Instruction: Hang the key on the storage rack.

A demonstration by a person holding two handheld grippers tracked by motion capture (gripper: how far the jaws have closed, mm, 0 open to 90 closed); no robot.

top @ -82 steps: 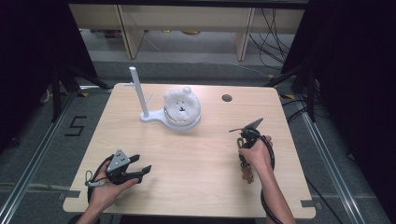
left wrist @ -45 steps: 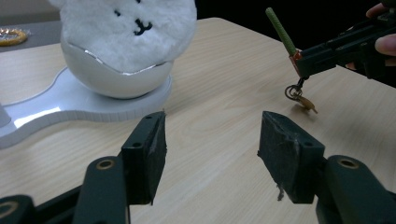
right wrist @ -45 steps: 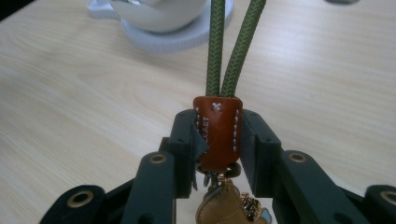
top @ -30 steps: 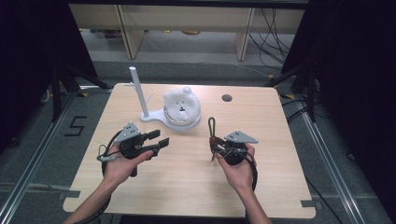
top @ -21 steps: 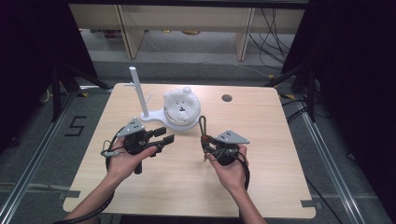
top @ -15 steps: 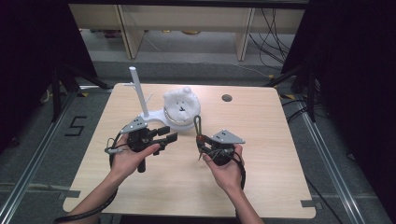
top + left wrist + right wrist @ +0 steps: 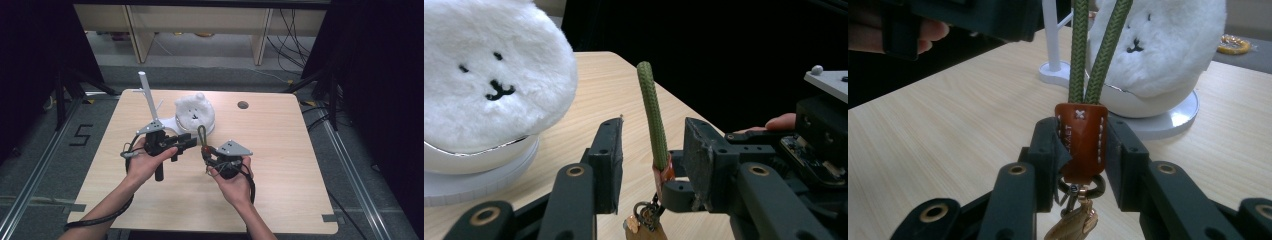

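High view: right gripper (image 7: 204,153) raised above the middle of the table (image 7: 280,150), clamped on a key strap (image 7: 202,137) whose green loop stands upright. Left gripper (image 7: 187,143) just beside the loop from the left, jaws part open. White plush bear (image 7: 194,111) on its round base and a white stand (image 7: 147,97) near the far edge, just behind the hands. Judged as a handover under way: strap lifted and presented, second grip not yet made, placing still to come.

Left gripper view: green loop (image 7: 652,112) upright between the two black jaws, which have just been closing; daylight on both sides, pads not yet touching. Bear (image 7: 484,80) at left.

Right gripper view: jaws pinching the brown leather tab (image 7: 1081,141) with white stitching; ring and brass clasp (image 7: 1073,220) dangling below, two cord strands rising above — detail lost from overhead.
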